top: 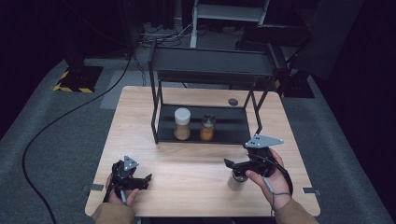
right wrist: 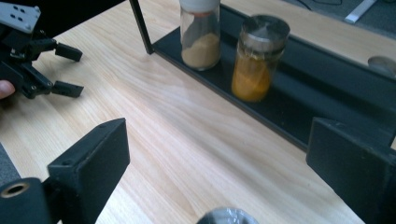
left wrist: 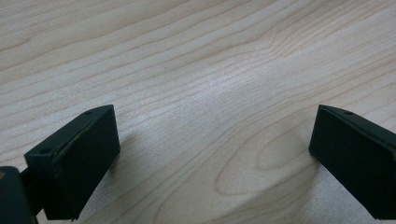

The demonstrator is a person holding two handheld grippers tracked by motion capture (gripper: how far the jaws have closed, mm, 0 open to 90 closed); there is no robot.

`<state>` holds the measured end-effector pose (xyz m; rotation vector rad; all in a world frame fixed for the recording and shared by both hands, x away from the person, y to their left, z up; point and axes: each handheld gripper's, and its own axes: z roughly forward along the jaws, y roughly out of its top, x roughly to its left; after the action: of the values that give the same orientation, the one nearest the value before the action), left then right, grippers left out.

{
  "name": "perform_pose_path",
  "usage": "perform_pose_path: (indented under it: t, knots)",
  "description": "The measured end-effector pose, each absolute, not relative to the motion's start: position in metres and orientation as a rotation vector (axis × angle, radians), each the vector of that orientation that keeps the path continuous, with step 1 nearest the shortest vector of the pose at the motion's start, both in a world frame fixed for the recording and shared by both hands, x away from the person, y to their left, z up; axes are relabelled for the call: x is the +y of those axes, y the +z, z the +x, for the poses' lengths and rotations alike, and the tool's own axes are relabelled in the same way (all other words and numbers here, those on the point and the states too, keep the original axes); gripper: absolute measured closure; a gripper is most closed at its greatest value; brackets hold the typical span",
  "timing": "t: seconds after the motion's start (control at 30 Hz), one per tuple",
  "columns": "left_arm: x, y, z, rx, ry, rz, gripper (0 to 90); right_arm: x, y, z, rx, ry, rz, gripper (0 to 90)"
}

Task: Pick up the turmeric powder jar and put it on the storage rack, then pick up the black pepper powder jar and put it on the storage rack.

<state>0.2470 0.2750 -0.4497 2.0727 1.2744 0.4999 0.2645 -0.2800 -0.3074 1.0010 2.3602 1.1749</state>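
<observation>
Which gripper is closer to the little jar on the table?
The right gripper. It hovers just above the little jar, jaws open. The left gripper rests far away across the table, near its other front corner.

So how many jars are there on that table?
3: a white-lidded jar and a dark-lidded jar side by side on the rack's bottom shelf, and a third jar on the table, under the right gripper.

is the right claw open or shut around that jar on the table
Open. In the right gripper view the right claw has its jaws wide apart, with the jar's lid low between them and no pad touching it.
</observation>
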Motion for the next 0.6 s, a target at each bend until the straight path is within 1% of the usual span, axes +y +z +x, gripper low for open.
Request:
perform_pose_path:
  t: [0.27,0.6]
  knots:
    - [0.275,-0.450,0.247,1.275,0.500,2.072,1.6,-0.286,-0.322,0.252,2.353,1.154,0.996,6.2]
    - [0.275,-0.450,0.247,1.276,0.500,2.072,1.6,-0.294,-0.349,0.244,2.351,1.121,1.031,6.2]
